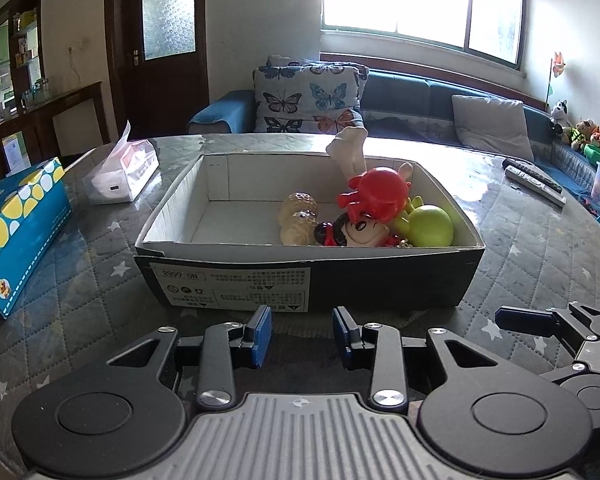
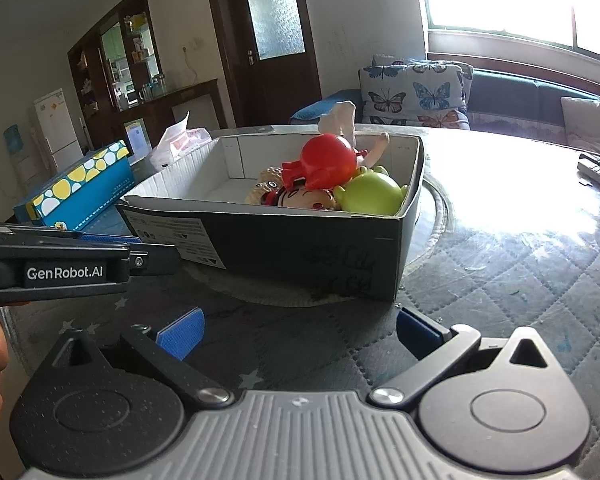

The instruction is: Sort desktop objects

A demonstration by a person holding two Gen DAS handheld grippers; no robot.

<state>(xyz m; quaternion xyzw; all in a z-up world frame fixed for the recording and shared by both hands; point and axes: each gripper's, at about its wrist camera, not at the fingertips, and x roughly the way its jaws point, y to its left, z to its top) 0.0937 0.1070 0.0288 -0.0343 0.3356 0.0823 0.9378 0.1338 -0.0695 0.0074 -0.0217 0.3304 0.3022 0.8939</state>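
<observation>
A dark cardboard box (image 1: 260, 284) with a white inside stands on the quilted table, also in the right wrist view (image 2: 300, 252). In its right half lie a red toy (image 1: 376, 194), a green toy (image 1: 430, 226), a tan toy (image 1: 298, 218), a doll head (image 1: 360, 234) and a white bone toy (image 1: 350, 148). My left gripper (image 1: 302, 332) is open and empty, just in front of the box. My right gripper (image 2: 300, 334) is open wide and empty, near the box's front right corner. It also shows at the right of the left wrist view (image 1: 540, 322).
A blue tissue box with yellow dots (image 1: 16, 228) and a soft tissue pack (image 1: 124, 172) lie left of the box. Remote controls (image 1: 536, 178) lie at the table's far right. A sofa with cushions (image 1: 312, 100) stands behind the table.
</observation>
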